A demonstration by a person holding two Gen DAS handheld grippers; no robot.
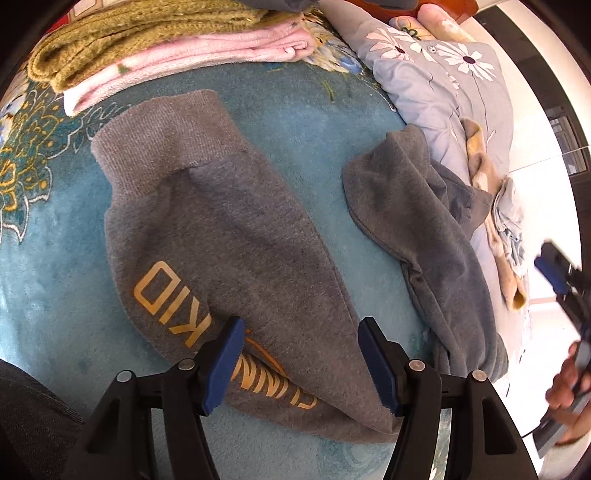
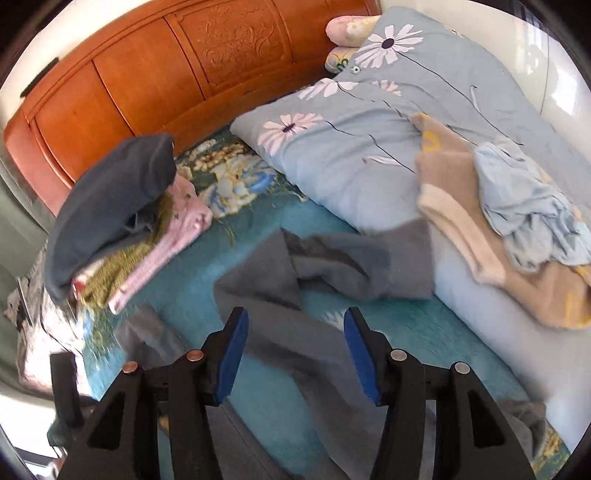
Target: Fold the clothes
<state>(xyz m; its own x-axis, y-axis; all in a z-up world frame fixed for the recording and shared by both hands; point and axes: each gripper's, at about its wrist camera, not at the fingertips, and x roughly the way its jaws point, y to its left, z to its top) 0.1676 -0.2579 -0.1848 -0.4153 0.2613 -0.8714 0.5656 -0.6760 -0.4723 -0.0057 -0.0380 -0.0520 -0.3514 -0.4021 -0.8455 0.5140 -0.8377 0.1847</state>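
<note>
While the grey sweatpants (image 1: pixel 236 236) lie spread on the teal bed cover (image 1: pixel 303 122), one leg bearing orange lettering (image 1: pixel 173 295), the left gripper (image 1: pixel 301 363) hangs just above that leg, jaws apart and empty; the right gripper (image 2: pixel 295 352) is likewise apart, holding nothing, over the other grey leg; a folded stack (image 2: pixel 122 229) sits near the wooden headboard (image 2: pixel 166 70); a floral quilt (image 2: pixel 369 147) lies beside the sweatpants.

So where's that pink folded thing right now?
The pink folded garment lies at the top of the left wrist view, under the olive knit, beyond the grey trousers. In the right wrist view the pile sits left, near the wooden headboard.
</note>
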